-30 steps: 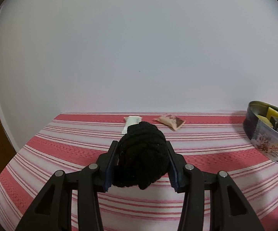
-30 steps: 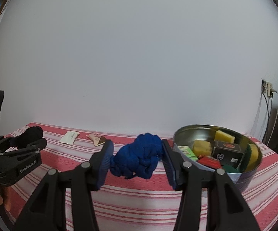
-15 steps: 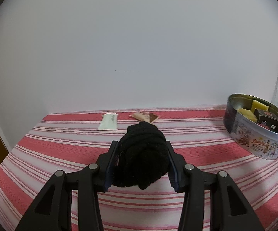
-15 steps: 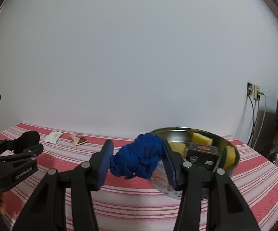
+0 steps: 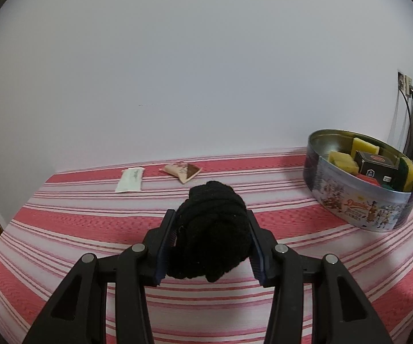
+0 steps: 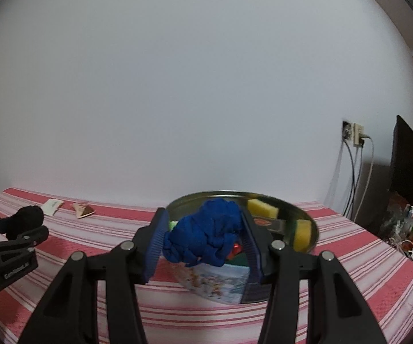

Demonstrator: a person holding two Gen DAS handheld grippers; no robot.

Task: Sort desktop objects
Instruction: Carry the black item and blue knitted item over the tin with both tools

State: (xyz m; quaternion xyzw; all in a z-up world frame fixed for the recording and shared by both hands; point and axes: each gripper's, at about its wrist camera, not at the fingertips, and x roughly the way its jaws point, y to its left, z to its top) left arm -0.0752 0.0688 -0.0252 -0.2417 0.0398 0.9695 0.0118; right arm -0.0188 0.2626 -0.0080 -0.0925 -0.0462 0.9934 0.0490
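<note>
My left gripper (image 5: 210, 223) is shut on a black knitted bundle (image 5: 212, 229), held above the red-and-white striped tablecloth (image 5: 77, 229). My right gripper (image 6: 203, 226) is shut on a blue knitted bundle (image 6: 206, 233), which hangs over the near rim of a round metal tin (image 6: 220, 283). The tin (image 5: 358, 200) stands at the right in the left wrist view and holds yellow sponges (image 5: 344, 160), a black box (image 5: 375, 166) and other small items. The left gripper (image 6: 11, 229) with its black bundle also shows at the left of the right wrist view.
A white sachet (image 5: 130, 179) and a tan snack packet (image 5: 183, 170) lie near the wall at the table's back. A wall socket with cables (image 6: 355, 137) and a dark screen (image 6: 407, 160) stand to the right, beyond the table, with clutter (image 6: 409, 229) below.
Both grippers have moved rightward along the table with their bundles. The tin has come closer in both views, and the blue bundle now hangs over the tin's rim instead of left of it.
</note>
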